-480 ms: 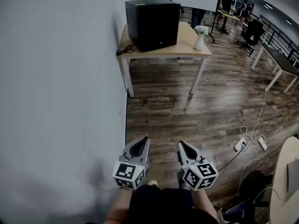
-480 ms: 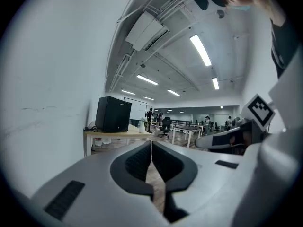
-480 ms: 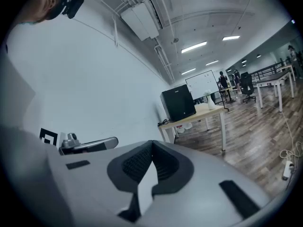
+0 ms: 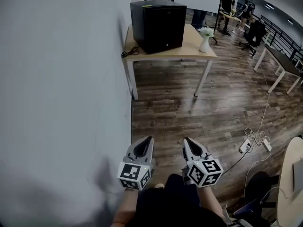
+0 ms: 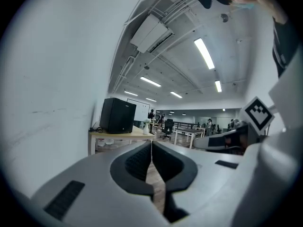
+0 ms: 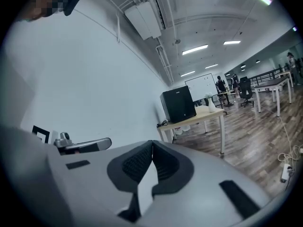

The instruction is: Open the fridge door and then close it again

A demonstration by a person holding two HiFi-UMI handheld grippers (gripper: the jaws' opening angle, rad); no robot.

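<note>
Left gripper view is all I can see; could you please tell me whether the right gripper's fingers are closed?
Observer: Yes. The right gripper has its fingers together, with nothing between them.
Operator: Thank you. Is anything lying on the floor off to our right?
Observer: A white power strip with loose cables lies on the wood floor, to the right of the right gripper.
Operator: I can barely make out something pale beside the fridge. What is it?
Observer: A white vase of white flowers, at the right front corner of the table, apart from the fridge.
</note>
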